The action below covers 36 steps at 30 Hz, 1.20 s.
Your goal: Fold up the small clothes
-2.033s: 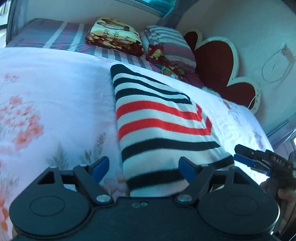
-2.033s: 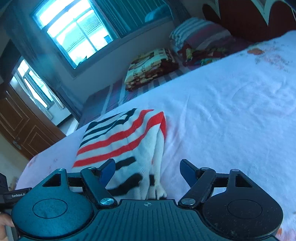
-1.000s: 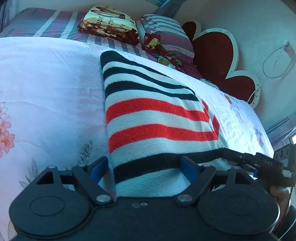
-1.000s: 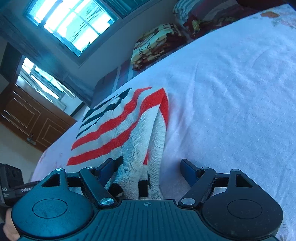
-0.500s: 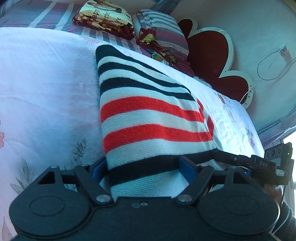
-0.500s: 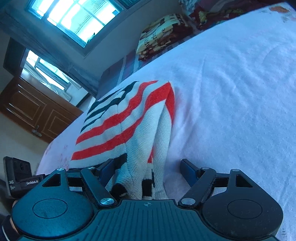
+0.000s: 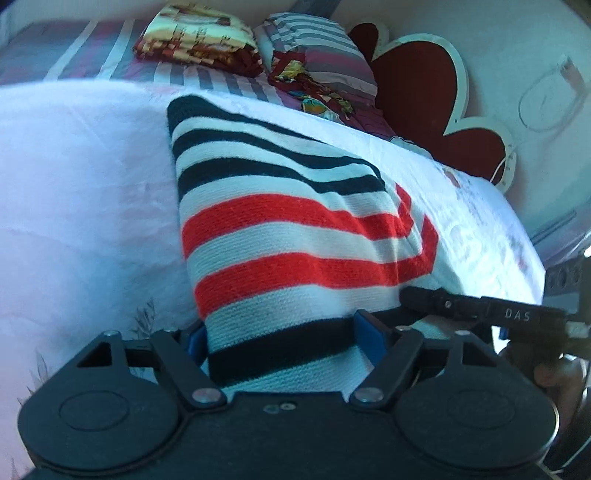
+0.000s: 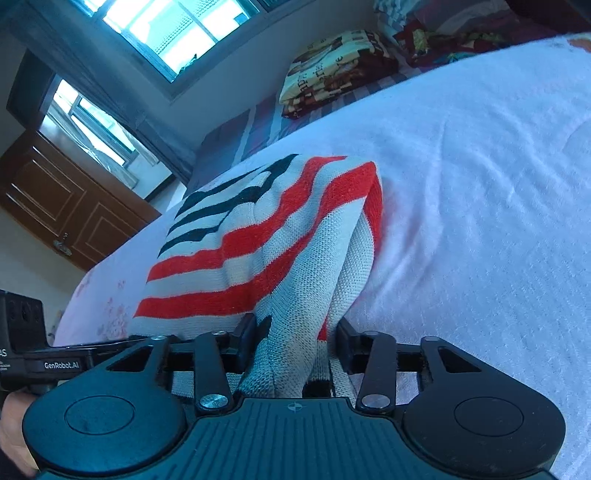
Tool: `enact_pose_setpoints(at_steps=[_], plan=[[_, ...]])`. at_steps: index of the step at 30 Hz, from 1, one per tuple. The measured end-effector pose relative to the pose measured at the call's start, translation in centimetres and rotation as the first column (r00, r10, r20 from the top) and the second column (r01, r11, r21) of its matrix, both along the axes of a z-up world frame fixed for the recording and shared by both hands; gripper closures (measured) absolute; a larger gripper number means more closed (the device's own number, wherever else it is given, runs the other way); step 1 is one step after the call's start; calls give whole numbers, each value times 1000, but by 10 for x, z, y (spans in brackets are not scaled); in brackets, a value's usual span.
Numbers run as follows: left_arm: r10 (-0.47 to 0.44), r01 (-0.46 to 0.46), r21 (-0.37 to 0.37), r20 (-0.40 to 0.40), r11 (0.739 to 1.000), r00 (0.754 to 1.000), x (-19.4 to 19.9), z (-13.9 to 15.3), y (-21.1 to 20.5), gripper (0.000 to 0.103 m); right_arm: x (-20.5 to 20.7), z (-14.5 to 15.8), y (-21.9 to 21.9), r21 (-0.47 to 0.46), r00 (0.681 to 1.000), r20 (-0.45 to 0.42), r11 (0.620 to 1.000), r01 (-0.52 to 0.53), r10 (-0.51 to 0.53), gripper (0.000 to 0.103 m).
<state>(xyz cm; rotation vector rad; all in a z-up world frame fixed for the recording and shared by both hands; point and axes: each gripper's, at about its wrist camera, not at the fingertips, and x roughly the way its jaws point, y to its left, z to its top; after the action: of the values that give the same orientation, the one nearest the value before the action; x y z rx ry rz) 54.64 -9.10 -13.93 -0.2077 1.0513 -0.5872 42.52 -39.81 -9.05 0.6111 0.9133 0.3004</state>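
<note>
A knit sweater with black, white and red stripes (image 7: 295,229) lies folded lengthwise on the white quilt (image 7: 85,177). My left gripper (image 7: 282,339) is at its near hem. The jaws are closing, with the black-striped hem flat between the blue pads, which touch its edges without bunching it. In the right wrist view the sweater (image 8: 277,236) lifts toward my right gripper (image 8: 295,336), whose jaws are closing and squeeze a bunched corner of the knit. Each gripper shows in the other's view: the right gripper (image 7: 480,306) and the left gripper (image 8: 59,363).
A folded patterned blanket (image 7: 199,33) and striped pillows (image 7: 317,48) lie at the head of the bed by a red heart-shaped headboard (image 7: 424,88). A wooden door (image 8: 66,206) and windows (image 8: 173,29) stand beyond the bed. Bare quilt (image 8: 480,184) spreads right of the sweater.
The right jaws have drawn in onto the sweater's corner and bunched it. The left jaws have narrowed around the hem. Both grippers have slid closer in on the sweater's near end.
</note>
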Motion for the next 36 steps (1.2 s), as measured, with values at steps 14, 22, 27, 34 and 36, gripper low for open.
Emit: enact_pose_setpoints(at_steps=[14,22,27,34,36], plan=[[-32,32,1,103,999,994,-19,24,2,51,-16,45,46,-133,990,137,991,-6,24,71],[-25,33,-75,117,997,993,-40,33,27,52,-39,63,76,-176,987,160,984,-5,33,71],[-14,29,-125,117,992,993,-58,39,65,52,-57,82,121,-223,982,177,974,-24,65,71],[43,-26,-134,127,991,991,-83,56,157,52,-70,100,220,-213,971,205,974,-75,120,71],[68,-51,-134,128,990,990,-89,61,191,52,-69,103,254,-199,967,213,975,-97,140,71]])
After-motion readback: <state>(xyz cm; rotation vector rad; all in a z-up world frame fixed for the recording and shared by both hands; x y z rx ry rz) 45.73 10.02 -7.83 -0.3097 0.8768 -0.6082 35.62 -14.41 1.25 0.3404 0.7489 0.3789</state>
